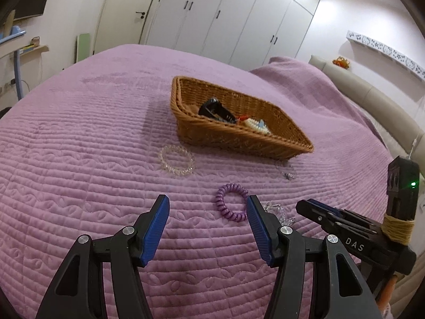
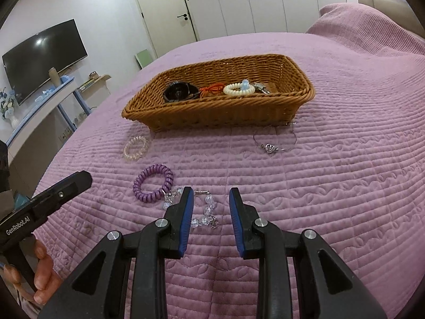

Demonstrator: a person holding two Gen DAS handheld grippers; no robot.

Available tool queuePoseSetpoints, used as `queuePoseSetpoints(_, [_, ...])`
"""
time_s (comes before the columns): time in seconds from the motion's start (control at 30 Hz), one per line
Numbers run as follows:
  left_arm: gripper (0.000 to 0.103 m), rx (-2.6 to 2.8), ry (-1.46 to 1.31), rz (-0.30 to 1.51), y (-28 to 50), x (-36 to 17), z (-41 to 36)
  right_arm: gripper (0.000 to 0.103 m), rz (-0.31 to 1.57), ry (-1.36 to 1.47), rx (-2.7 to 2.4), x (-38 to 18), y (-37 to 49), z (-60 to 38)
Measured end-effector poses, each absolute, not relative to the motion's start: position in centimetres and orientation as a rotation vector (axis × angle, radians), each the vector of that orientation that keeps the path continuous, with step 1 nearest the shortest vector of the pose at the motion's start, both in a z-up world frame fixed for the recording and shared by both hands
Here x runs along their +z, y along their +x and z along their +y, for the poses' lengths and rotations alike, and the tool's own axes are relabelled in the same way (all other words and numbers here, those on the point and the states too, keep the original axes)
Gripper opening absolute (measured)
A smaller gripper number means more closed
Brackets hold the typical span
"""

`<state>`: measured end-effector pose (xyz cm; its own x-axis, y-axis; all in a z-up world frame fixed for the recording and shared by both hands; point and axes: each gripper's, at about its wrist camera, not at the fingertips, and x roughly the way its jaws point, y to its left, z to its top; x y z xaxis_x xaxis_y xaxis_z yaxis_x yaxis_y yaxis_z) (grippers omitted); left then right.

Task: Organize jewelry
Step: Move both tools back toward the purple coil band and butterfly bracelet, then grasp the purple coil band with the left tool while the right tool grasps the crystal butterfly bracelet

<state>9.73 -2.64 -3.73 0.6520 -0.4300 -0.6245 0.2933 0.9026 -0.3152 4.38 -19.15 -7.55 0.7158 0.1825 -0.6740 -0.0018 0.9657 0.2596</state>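
Lying on a quilted purple bedspread [image 2: 345,159], several pieces of jewelry wait in front of a brown wicker basket [image 2: 212,111]. The left gripper [image 1: 207,207] hovers low over the cover with its blue-padded jaws spread wide and nothing between them. A purple spiral hair tie [image 1: 231,202] rests just ahead of its right finger, touching or almost touching the tip. A clear spiral bracelet [image 1: 176,159] lies farther forward, near the front wall of the basket.

The right gripper [image 2: 209,196] is also open, with a narrower gap than the left one, and it holds nothing. A crystal bead bracelet [image 2: 207,210] lies directly under its tips; part of it is hidden behind the left finger and the rest shows in the gap between the two fingers. The purple spiral hair tie [image 2: 153,183] sits just to the left of this gripper, touching the beads. A thin silver bangle with a heart charm [image 2: 276,141] lies well ahead and slightly right, close to the basket.

Inside the basket there are a black watch [image 2: 180,91], an orange cord [image 2: 211,89], a cream spiral band [image 2: 237,89] and a small metal piece that cannot be identified. In the right wrist view, the person's left hand [image 2: 42,273] grips the handle of the left gripper at the lower left edge.
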Motion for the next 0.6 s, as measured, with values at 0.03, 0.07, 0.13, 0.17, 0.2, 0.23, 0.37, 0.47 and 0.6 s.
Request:
queuePoseSetpoints(0.03, [0.062,-0.414,-0.179,0.768,10.0,-3.9,-3.0,0.03,0.772,0.24,0.103,-7.7,4.5,-18.9])
queuePoseSetpoints(0.07, [0.062,-0.417,-0.166,0.78,10.2,-4.1,-3.3,0.03,0.777,0.23,0.101,-7.8,4.6,-18.7])
queuePoseSetpoints(0.13, [0.06,-0.429,-0.148,0.81,10.9,-4.6,-4.1,0.03,0.785,0.224,0.098,-8.1,4.8,-18.5])
queuePoseSetpoints(0.17, [0.049,-0.439,-0.153,0.826,11.2,-4.8,-4.3,0.03,0.792,0.225,0.097,-8.3,5.0,-18.5])
queuePoseSetpoints(0.2, [0.038,-0.46,-0.166,0.847,11.7,-5.1,-4.4,0.03,0.799,0.228,0.098,-8.5,5.1,-18.5])
queuePoseSetpoints(0.23, [0.037,-0.475,-0.177,0.866,12.0,-5.4,-4.6,0.03,0.803,0.231,0.1,-8.6,5.2,-18.6])
queuePoseSetpoints(0.37, [0.037,-0.472,-0.171,0.899,13.0,-6.4,-5.3,0.03,0.817,0.226,0.105,-9.1,5.5,-18.4])
queuePoseSetpoints(0.47, [0.037,-0.47,-0.146,0.899,13.2,-6.5,-6.1,0.029,0.827,0.205,0.1,-9.3,6.0,-18.0])
queuePoseSetpoints(0.6, [0.036,-0.452,-0.134,0.918,13.9,-7.0,-6.7,0.027,0.846,0.186,0.089,-9.7,6.5,-17.7])
